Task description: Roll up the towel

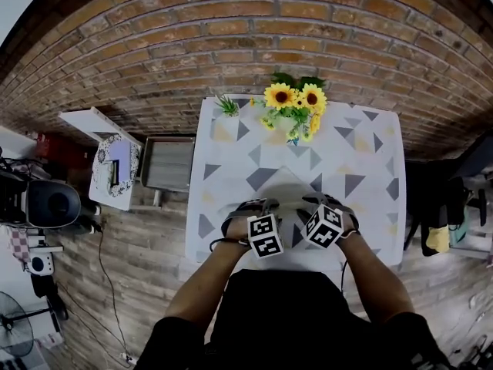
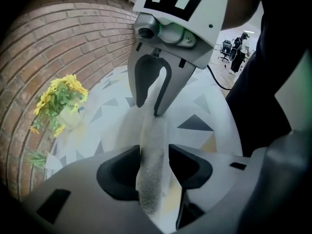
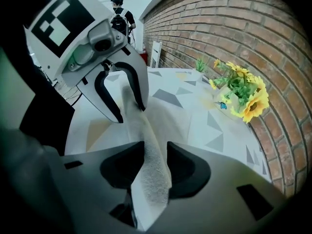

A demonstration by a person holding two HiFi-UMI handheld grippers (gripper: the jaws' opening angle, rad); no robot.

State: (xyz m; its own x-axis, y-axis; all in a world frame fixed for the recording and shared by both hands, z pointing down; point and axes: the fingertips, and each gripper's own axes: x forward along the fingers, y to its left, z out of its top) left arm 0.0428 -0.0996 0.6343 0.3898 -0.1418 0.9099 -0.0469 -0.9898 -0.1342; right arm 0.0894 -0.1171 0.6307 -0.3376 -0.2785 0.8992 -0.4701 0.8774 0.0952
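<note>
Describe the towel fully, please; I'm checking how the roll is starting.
The towel is pale, nubbly terry cloth. One raised fold stretches between the two grippers, pinched by the left gripper at one end and the right gripper at the other; the rest lies on the triangle-patterned table. No roll shows yet.

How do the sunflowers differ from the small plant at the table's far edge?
The sunflowers are the bigger bunch, with yellow blooms; the small plant shows only spiky green leaves. The sunflowers stand near the middle of the table's far edge, the small plant toward its left corner. Both stand upright, close to the brick wall.
</note>
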